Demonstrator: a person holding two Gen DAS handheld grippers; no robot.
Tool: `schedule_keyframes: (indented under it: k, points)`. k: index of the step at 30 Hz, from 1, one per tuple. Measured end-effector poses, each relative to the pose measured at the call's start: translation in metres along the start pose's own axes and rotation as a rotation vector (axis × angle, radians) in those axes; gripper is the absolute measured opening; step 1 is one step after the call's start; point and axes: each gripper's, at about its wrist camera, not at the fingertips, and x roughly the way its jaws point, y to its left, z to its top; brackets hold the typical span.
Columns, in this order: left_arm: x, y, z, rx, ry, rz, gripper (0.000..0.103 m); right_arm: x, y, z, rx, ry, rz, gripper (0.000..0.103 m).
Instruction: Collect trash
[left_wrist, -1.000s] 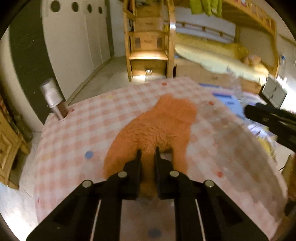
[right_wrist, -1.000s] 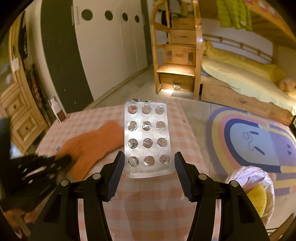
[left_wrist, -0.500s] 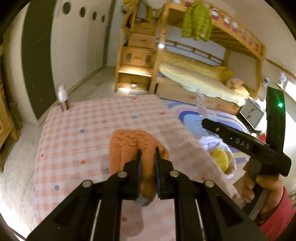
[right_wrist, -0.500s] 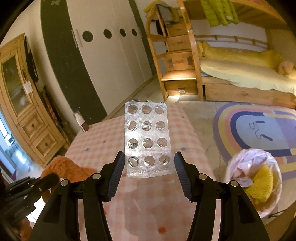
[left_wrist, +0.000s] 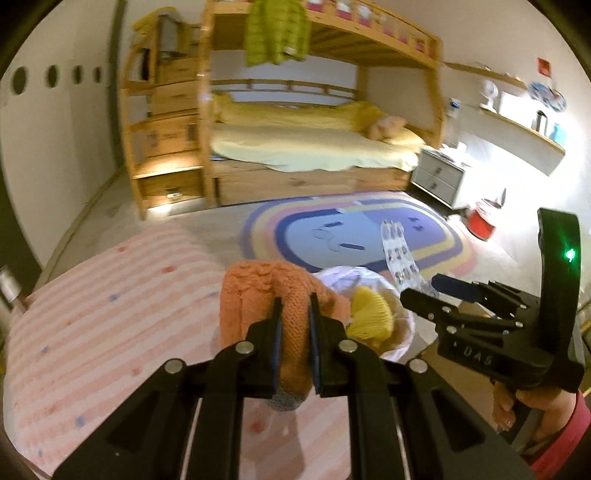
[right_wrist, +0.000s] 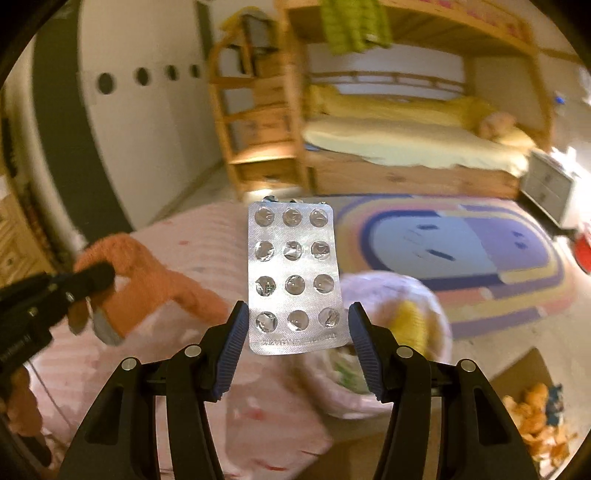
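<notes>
A: What lies around the two grippers?

B: Below them is the counter (left_wrist: 110, 295), covered in a pink checked cloth with small red and blue dots. Just past its edge a trash bag (right_wrist: 436, 295) of thin, crinkled pale plastic sits open on the floor, with something yellow and woolly (left_wrist: 369, 314) already inside. Beyond it lie an oval rug (left_wrist: 354, 236) in purple, blue and yellow bands, a wooden bunk bed (left_wrist: 314, 147) with yellow bedding, and a small grey nightstand (left_wrist: 437, 179) with two drawers.

A: And what do the grippers carry?

B: The left gripper (left_wrist: 294, 321) has its jaws drawn narrow and pinched on one orange sock (left_wrist: 258, 291), a fuzzy knitted thing with a grey toe hanging below the pads. It hangs above the counter's edge, right beside the bag's mouth. The right gripper (right_wrist: 295, 328) has its jaws at a middling width, clamped on the two long edges of one blister pack (right_wrist: 293, 273): a flat silvery foil rectangle standing upright, with twelve round pockets in four rows of three, their foil torn. It is in the air over the counter's edge, next to the bag.

A: Does anything stand in the way?

B: In the left view the sock hides part of the bag's rim. A hand (left_wrist: 532, 406) in a red sleeve grips the right gripper's handle. Orange scraps (right_wrist: 535, 410) lie on the floor at the lower right, too blurred to name.
</notes>
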Motion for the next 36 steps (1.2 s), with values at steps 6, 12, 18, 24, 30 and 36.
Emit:
schedule_keyframes:
  k: [6,12,18,24,30,36]
  points:
    - [0.061,-0.032,0.015,0.053,0.043,-0.068,0.01,0.034,-0.053,-0.01,0.069,0.069,-0.08,0.056]
    - [0.11,-0.055,0.025,0.092,0.082,-0.091,0.011,0.066,-0.078,-0.009,0.091,0.105,-0.107,0.056]
    - [0.143,-0.049,0.037,0.034,0.116,-0.067,0.062,0.092,-0.094,-0.005,0.124,0.124,-0.141,0.073]
    - [0.126,-0.03,0.032,-0.005,0.106,-0.025,0.064,0.071,-0.104,-0.016,0.249,0.117,-0.107,0.075]
    - [0.079,0.0,0.022,-0.055,0.083,0.084,0.064,0.031,-0.083,-0.013,0.227,0.124,-0.077,0.077]
    - [0.023,0.022,0.008,-0.102,0.075,0.179,0.065,-0.001,-0.047,-0.009,0.183,0.148,-0.037,0.087]
